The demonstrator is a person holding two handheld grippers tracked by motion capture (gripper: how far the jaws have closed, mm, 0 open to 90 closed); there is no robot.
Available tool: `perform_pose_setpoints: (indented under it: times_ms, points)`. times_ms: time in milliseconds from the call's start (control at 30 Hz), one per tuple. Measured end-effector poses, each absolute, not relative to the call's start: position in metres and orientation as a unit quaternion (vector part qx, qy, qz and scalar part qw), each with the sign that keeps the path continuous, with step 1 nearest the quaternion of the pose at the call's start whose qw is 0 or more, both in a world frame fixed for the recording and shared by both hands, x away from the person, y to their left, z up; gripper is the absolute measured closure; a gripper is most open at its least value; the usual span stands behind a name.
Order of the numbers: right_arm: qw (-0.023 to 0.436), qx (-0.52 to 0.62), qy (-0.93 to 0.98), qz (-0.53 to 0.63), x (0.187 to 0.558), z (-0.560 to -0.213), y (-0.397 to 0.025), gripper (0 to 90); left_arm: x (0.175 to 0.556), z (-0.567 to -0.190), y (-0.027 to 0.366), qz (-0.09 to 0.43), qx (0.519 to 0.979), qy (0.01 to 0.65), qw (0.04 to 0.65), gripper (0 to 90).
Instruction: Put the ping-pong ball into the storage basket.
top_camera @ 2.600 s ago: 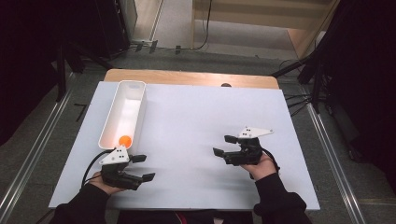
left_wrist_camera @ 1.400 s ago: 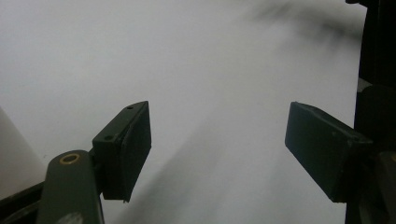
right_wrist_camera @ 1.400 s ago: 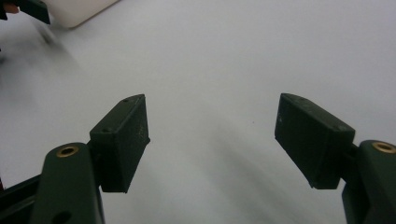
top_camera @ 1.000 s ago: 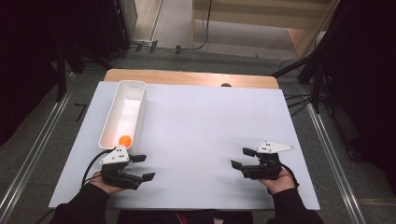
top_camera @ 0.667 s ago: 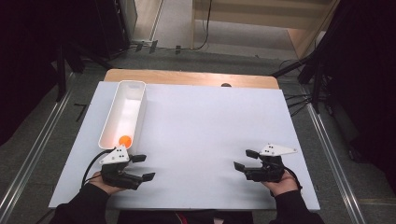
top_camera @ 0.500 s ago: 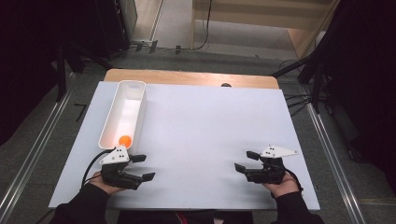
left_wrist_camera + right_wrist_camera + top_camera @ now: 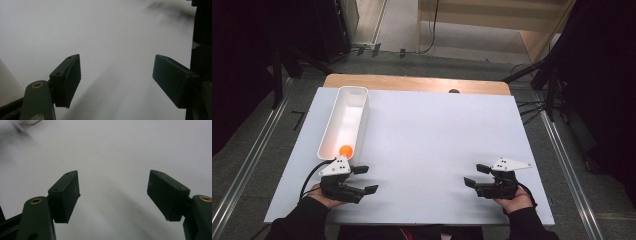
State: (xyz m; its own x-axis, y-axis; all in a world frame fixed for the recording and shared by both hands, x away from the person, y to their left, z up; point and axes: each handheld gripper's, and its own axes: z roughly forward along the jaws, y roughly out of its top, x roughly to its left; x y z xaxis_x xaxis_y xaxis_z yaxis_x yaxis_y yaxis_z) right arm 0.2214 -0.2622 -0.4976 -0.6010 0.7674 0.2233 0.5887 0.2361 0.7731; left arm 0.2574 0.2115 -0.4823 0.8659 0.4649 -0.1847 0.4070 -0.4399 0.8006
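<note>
— Where are the two grippers at this moment?

— Both are low over the white table (image 7: 427,135), near its front edge. The left gripper (image 7: 366,180) is at the front left corner and the right gripper (image 7: 477,175) is at the front right, well apart from each other. Each one is held by a hand that comes in from the bottom of the high view.

— Are they holding something?

— No. In the left gripper view the left gripper (image 7: 116,82) has its jaws wide apart, and between them there is only the bare white surface of the table. The right gripper view shows the same thing: the right gripper (image 7: 113,197) has its jaws spread wide, with nothing between them.

— And the orange ball, where is it?

— The orange ball (image 7: 345,150) lies inside the white tray (image 7: 332,125), at the end of the tray that is nearest to the person. The tray is long and narrow and stands on the left part of the table, a little slanted. The left gripper is just beside this near end of the tray, but it does not touch the ball. The right gripper is far from the tray.

— Is there something more on the table?

— Behind the white surface I see a strip of the wooden tabletop (image 7: 412,82).
</note>
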Motion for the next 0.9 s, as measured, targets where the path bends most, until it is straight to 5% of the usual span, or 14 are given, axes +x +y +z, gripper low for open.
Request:
perform_pose_setpoints:
  times_ms: [900]
  points:
    - [0.097, 0.436, 0.783, 0.434, 0.2209, -0.4980, -0.2612, 24.8, 0.2575, -0.4829, 0.2105, 0.028, 0.849, 0.254, 0.462, 23.1]
